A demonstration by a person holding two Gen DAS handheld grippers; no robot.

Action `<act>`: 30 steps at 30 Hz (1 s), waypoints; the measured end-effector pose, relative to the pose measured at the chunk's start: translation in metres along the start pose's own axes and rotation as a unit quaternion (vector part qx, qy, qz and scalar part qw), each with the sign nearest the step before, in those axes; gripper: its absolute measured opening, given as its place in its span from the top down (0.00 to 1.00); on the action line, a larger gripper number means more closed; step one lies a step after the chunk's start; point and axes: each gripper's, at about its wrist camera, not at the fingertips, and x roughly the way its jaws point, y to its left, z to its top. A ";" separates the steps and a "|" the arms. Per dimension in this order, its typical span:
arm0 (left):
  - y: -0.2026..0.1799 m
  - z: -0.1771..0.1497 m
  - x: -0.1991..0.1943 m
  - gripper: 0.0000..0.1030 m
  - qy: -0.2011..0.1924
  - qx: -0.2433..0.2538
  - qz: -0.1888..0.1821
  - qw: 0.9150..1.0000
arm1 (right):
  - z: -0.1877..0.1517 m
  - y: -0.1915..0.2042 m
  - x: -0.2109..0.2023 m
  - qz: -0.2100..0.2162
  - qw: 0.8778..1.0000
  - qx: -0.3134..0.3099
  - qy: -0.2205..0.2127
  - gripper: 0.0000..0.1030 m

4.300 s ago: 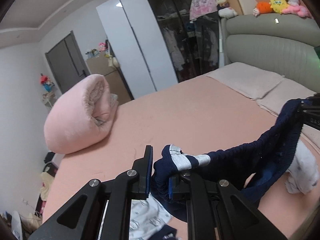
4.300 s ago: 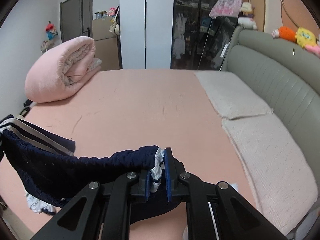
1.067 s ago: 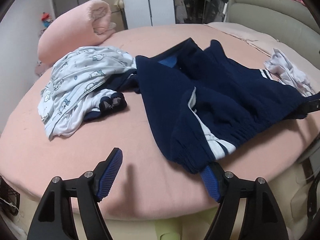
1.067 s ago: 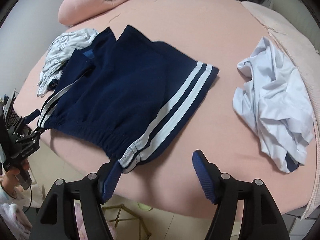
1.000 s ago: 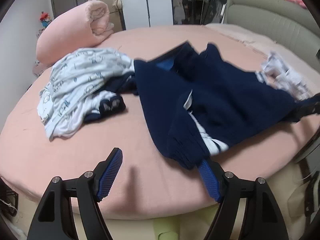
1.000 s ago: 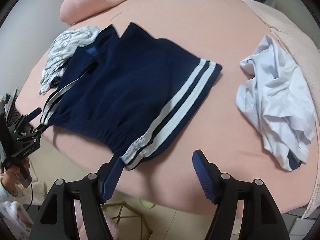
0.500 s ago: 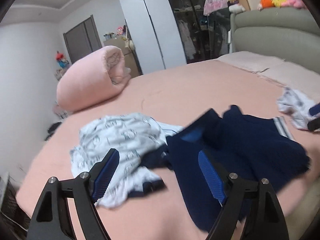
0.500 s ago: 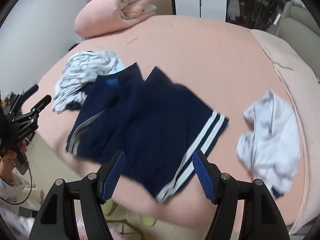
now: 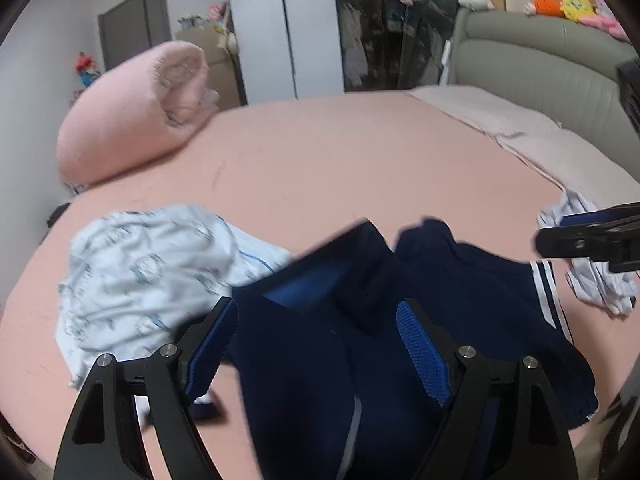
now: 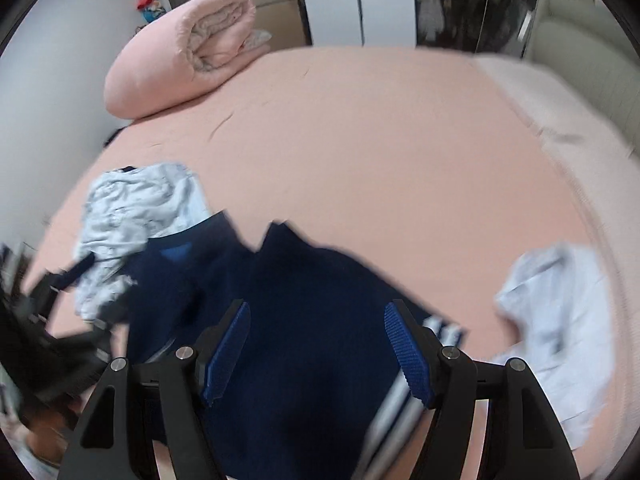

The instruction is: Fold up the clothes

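Three garments lie on the pink bed point(image 9: 360, 168), near its close edge. Largest item on the bed: rolled pink quilt point(image 9: 132, 108), far left corner, well apart from the clothes. Grey padded headboard point(image 9: 540, 64) on the right, pale pillows point(image 9: 492, 116) below it. Wardrobe point(image 9: 304, 28) behind, white doors beside dark glass ones.

Navy shorts point(image 9: 472, 320) spread flat in the middle, white side stripes at their right edge. One leg opening is turned back, brighter blue lining showing. Patterned pale-blue garment point(image 9: 152, 276) bunched to the left, its edge touching or overlapping the shorts; cannot tell which lies on top. Crumpled white garment point(image 10: 560, 320) to the right, just beside the shorts, apart from them.

Left gripper point(image 9: 316, 344): jaws spread wide, having just opened a little further, nothing clamped. Blue pads point(image 9: 420, 352) hang over the left half of the shorts; contact with the fabric cannot be told, image blurred.

Right gripper point(image 10: 316, 348): jaws likewise released and wide, empty, above the striped side of the shorts. Its finger also shows at the right edge of the left wrist view, in front of the white garment.
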 end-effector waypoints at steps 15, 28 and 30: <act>-0.004 -0.018 0.038 0.21 0.070 0.031 0.003 0.997 | -0.024 -0.027 0.017 -0.088 0.995 -0.051 0.000 0.32; 0.015 -0.034 0.059 0.21 0.100 0.080 0.112 0.985 | -0.047 -0.048 0.055 -0.138 0.988 -0.051 0.056 0.32; 0.028 -0.037 0.059 0.21 0.107 0.067 0.128 0.984 | -0.049 -0.051 0.059 -0.144 0.986 -0.049 0.063 0.32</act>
